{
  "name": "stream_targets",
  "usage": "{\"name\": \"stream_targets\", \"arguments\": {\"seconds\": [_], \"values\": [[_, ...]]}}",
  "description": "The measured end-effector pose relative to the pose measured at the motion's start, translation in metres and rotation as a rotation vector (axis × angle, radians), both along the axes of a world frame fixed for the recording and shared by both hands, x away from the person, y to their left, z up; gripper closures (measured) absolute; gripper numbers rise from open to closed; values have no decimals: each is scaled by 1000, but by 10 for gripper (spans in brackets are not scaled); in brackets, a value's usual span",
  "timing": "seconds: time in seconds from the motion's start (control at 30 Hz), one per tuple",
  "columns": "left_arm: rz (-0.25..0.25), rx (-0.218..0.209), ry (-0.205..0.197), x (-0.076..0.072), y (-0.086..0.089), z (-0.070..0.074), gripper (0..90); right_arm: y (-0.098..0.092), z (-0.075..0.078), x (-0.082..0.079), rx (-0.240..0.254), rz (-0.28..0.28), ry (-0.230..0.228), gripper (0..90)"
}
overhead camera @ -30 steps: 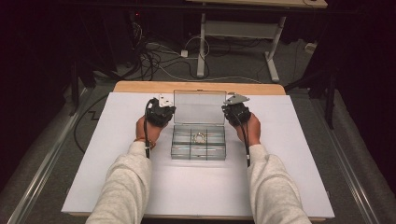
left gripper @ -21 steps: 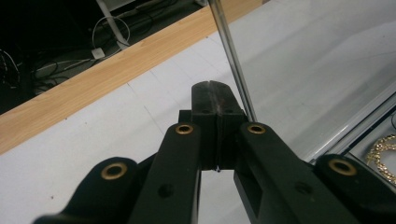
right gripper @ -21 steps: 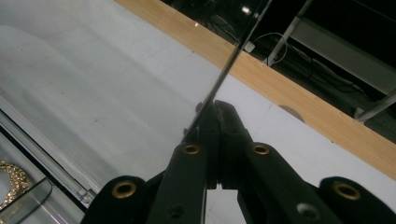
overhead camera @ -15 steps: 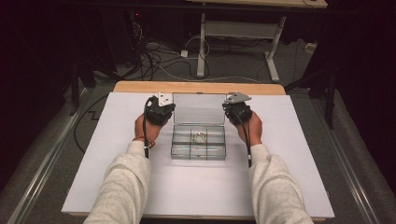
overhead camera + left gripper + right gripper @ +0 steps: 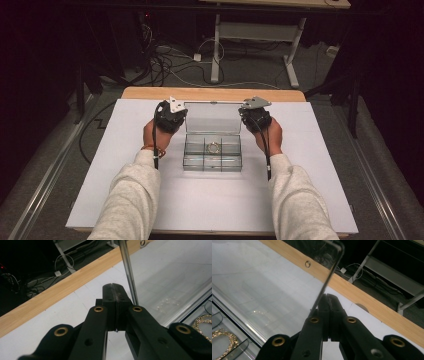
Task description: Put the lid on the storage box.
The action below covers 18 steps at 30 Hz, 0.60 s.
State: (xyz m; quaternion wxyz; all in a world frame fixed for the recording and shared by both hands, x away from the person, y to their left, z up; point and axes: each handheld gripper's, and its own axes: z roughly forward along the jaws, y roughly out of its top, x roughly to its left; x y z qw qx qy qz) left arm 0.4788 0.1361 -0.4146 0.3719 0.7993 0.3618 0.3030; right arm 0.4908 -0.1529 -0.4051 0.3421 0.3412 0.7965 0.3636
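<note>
Centred on the table: a clear, hard plastic compartment box, shallow and rectangular, split by thin transparent walls into small cells. Hinged along its far edge, a flat transparent lid, standing open and nearly upright, glossy enough to catch pale reflections. In one middle cell, a small gold-coloured ring of glittering, grainy texture, lying flat; also seen at the lower right corner of the left gripper view and the lower left of the right gripper view.

Left gripper: matte black jaws with brass-coloured rivets, pressed together, nothing between them, tips just beside the lid's left edge. Whether touching that edge, cannot tell. Right gripper: same black build, jaws likewise pressed together and pinching nothing, tips right against or just beside the lid's right edge. From above, both grippers at the lid's upper corners, left and right, each topped by a grey three-cornered plate and held by a hand in a pale knit sleeve.

Underneath, a smooth white sheet over a light wooden tabletop, bare wood showing as a strip along the far edge. Beyond, a dark room: grey carpeted floor, a tangle of black and white cables, and the white metal legs of another desk.
</note>
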Motion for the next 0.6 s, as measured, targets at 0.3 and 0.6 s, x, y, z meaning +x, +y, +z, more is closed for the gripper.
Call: {"name": "stream_targets", "arguments": {"seconds": [0.3,0.6], "values": [[-6,5,-17,-5,1,7,875,0,8,-6,14,12,-16,900],[0,-3,-16,-9,1,10,875,1,13,-11,13,18,-32,900]]}}
